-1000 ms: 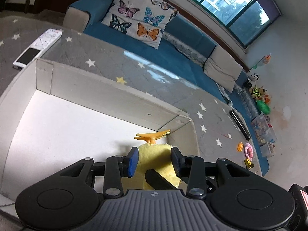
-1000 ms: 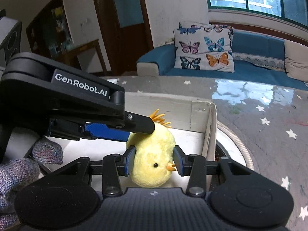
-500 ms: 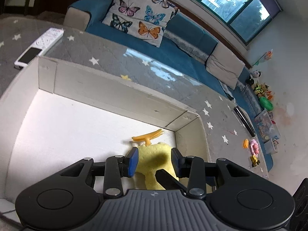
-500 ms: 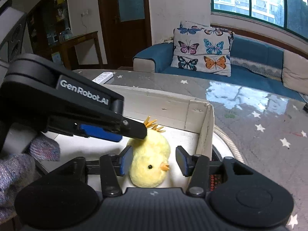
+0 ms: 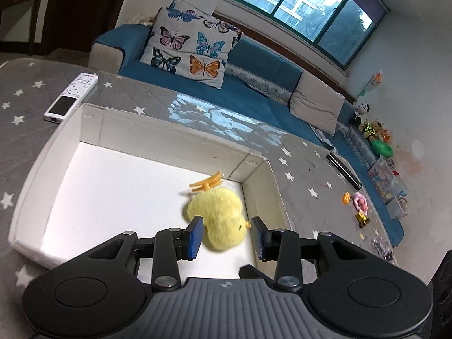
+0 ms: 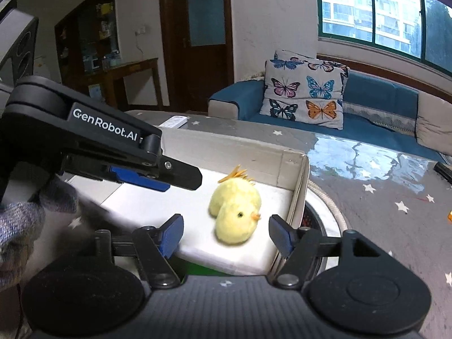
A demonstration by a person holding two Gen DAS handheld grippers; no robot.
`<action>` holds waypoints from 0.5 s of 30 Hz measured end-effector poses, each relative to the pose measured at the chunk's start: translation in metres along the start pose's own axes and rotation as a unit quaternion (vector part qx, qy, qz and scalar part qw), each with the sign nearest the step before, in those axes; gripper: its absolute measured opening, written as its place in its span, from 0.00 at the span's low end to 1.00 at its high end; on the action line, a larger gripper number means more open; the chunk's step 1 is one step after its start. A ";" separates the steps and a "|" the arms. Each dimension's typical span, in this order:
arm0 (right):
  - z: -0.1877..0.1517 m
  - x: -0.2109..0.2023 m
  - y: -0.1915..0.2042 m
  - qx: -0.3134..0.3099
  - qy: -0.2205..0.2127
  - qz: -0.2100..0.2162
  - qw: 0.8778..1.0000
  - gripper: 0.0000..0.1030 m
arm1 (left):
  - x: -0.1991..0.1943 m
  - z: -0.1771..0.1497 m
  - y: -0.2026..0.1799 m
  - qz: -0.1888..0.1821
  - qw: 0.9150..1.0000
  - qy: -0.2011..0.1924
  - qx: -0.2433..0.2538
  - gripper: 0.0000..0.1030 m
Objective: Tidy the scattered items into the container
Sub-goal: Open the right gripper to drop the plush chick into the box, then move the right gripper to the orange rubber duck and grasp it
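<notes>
Grey star-print cloth covers the counter (image 5: 158, 104) where the white box (image 5: 169, 138) sits, the yellow chick (image 6: 236, 212) lying on its side in the right corner, touching neither tool. Both the right tool (image 6: 224, 234) and left tool (image 5: 227, 237) stand spread, holding nothing. Lift each straight up and clear of the box wall, so no finger drags the soft toy out.
</notes>
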State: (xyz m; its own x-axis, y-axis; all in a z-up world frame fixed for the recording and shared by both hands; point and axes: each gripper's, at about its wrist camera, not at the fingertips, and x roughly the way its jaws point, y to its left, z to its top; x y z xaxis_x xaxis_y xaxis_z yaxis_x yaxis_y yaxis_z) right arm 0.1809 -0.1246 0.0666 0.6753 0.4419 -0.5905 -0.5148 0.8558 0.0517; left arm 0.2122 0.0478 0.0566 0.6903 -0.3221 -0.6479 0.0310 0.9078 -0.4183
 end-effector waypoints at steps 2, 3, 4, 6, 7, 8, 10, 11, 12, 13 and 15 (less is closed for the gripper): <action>-0.008 -0.011 0.005 -0.002 -0.005 0.005 1.000 0.73 | -0.009 -0.008 0.000 0.004 1.000 -0.005 0.008 0.39; -0.011 -0.015 0.007 -0.002 -0.006 0.007 1.000 0.73 | -0.014 -0.012 0.000 0.005 1.000 -0.007 0.010 0.39; -0.014 -0.020 0.009 -0.001 -0.007 0.010 1.000 0.73 | -0.018 -0.016 0.001 0.005 1.000 -0.009 0.013 0.39; -0.021 -0.027 0.013 0.000 -0.009 0.017 1.000 0.73 | -0.025 -0.025 0.001 0.010 1.000 -0.010 0.019 0.39; -0.023 -0.030 0.015 -0.001 -0.009 0.020 1.000 0.74 | -0.029 -0.028 0.001 0.012 1.000 -0.011 0.021 0.39; -0.026 -0.033 0.018 -0.002 -0.008 0.022 1.000 0.74 | -0.031 -0.032 0.002 0.013 1.000 -0.011 0.022 0.39; -0.031 -0.038 0.022 -0.005 -0.007 0.026 1.000 0.75 | -0.037 -0.040 0.003 0.015 1.000 -0.012 0.023 0.39; -0.034 -0.041 0.025 -0.006 -0.006 0.028 1.000 0.75 | -0.039 -0.043 0.004 0.016 1.000 -0.011 0.024 0.39; -0.036 -0.043 0.027 -0.008 -0.006 0.031 0.999 0.75 | -0.042 -0.047 0.006 0.017 0.999 -0.011 0.025 0.39; -0.038 -0.046 0.030 -0.011 -0.006 0.035 0.999 0.76 | -0.044 -0.050 0.007 0.020 0.999 -0.010 0.025 0.39; -0.043 -0.051 0.035 -0.016 -0.006 0.041 0.999 0.78 | -0.049 -0.057 0.012 0.025 0.999 -0.009 0.023 0.39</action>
State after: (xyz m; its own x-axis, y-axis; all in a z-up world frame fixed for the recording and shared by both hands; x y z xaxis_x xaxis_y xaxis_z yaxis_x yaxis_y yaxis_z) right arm 0.1058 -0.1281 0.0640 0.6358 0.5135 -0.5762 -0.5853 0.8075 0.0738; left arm 0.1379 0.0589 0.0470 0.7043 -0.2713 -0.6560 0.0284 0.9341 -0.3559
